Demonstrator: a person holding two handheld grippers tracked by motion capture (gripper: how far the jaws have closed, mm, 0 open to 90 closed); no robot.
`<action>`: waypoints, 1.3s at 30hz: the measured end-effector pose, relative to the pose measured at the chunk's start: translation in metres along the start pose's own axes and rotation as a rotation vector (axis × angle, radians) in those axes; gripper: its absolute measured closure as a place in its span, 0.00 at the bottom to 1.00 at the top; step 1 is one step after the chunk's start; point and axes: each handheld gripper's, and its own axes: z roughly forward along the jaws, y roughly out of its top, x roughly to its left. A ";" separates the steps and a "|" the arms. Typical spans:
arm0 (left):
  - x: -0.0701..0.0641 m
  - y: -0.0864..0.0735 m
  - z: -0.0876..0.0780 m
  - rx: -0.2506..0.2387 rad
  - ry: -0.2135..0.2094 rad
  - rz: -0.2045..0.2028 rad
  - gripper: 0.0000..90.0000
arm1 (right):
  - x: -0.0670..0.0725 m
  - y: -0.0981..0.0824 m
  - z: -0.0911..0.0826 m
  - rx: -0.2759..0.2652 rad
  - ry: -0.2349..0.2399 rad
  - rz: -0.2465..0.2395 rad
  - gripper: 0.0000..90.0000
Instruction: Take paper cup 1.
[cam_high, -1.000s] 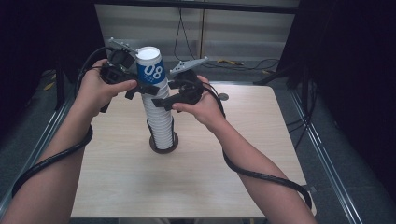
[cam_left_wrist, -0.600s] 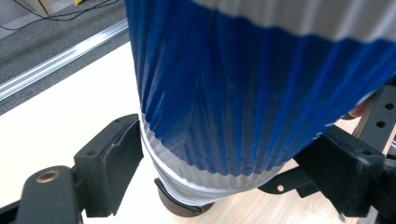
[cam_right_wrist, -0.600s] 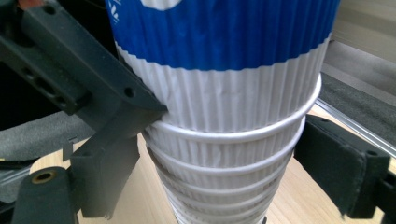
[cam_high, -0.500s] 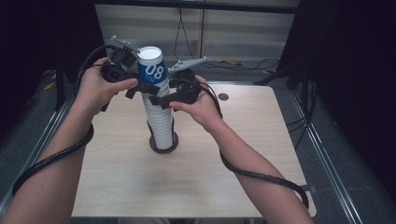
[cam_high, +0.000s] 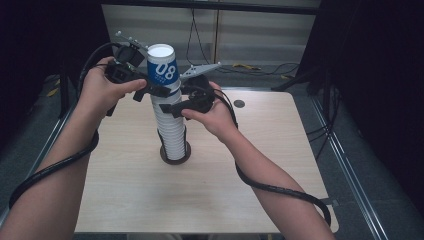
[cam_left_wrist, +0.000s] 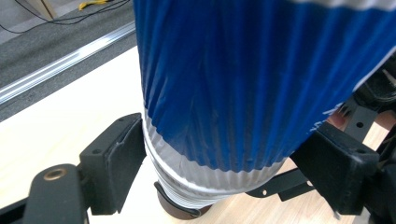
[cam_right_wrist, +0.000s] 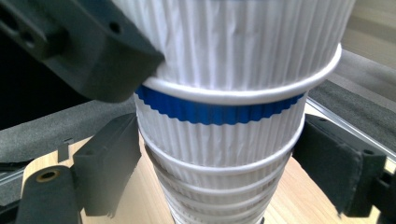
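Note:
A tall stack of upturned white ribbed paper cups stands on a dark round base at mid-table. On top sits a blue cup marked 08. My left gripper reaches in from the left. Its jaws have just been closing, and its pads now press the blue cup near its rim. My right gripper comes from the right, just below. Its jaws have also just been closing a little, and its pads clamp the stack under the top cup's rim.
The light wooden table has a small dark disc at its back right. Cables lie on the floor behind the table. Each gripper's black cable trails along the forearm. Metal rails run along both table sides.

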 end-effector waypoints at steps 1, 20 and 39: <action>0.000 0.000 0.000 -0.006 -0.001 -0.003 0.21 | 0.000 0.000 0.000 -0.002 0.001 0.001 0.16; -0.003 0.005 -0.008 -0.021 0.005 -0.005 0.22 | 0.000 -0.007 -0.003 -0.005 -0.010 -0.007 0.20; -0.005 0.014 -0.016 -0.035 0.020 -0.005 0.22 | 0.002 -0.009 -0.006 -0.011 -0.003 -0.016 0.18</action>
